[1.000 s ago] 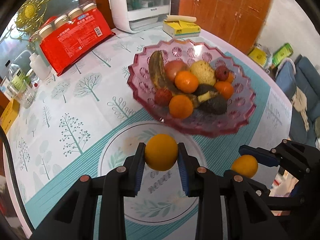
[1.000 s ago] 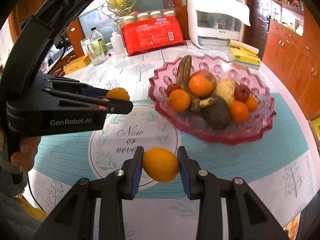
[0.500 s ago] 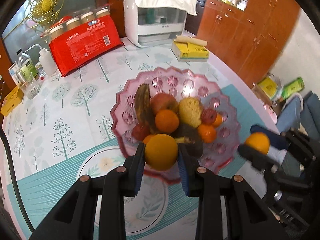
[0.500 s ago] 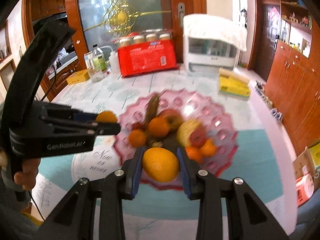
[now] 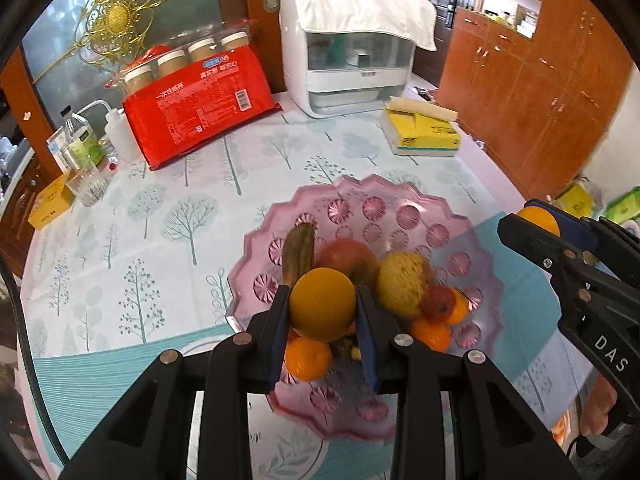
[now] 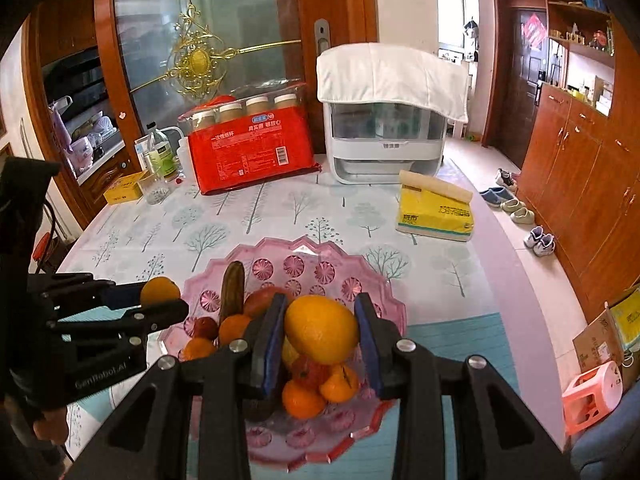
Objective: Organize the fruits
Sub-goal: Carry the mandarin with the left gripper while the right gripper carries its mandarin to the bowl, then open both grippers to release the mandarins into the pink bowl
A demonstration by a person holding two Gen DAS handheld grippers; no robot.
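A pink glass fruit bowl (image 5: 404,216) (image 6: 304,256) holds a brown banana (image 5: 298,254), an apple, a yellow pear (image 5: 402,282) and several small oranges. My left gripper (image 5: 323,312) is shut on an orange (image 5: 322,308) and holds it above the bowl's near side. My right gripper (image 6: 320,330) is shut on a second orange (image 6: 320,328) above the bowl. The right gripper (image 5: 534,220) shows at the right in the left wrist view. The left gripper (image 6: 160,296) shows at the left in the right wrist view.
A red pack of paper cups (image 5: 196,108), a white appliance under a cloth (image 5: 352,48), a yellow tissue pack (image 5: 424,132), bottles and a glass (image 5: 86,184) stand at the table's back. A round placemat lies under the grippers. A pink stool (image 6: 592,396) stands on the floor.
Both grippers have risen and moved forward from the placemat to above the fruit bowl, each still holding its orange.
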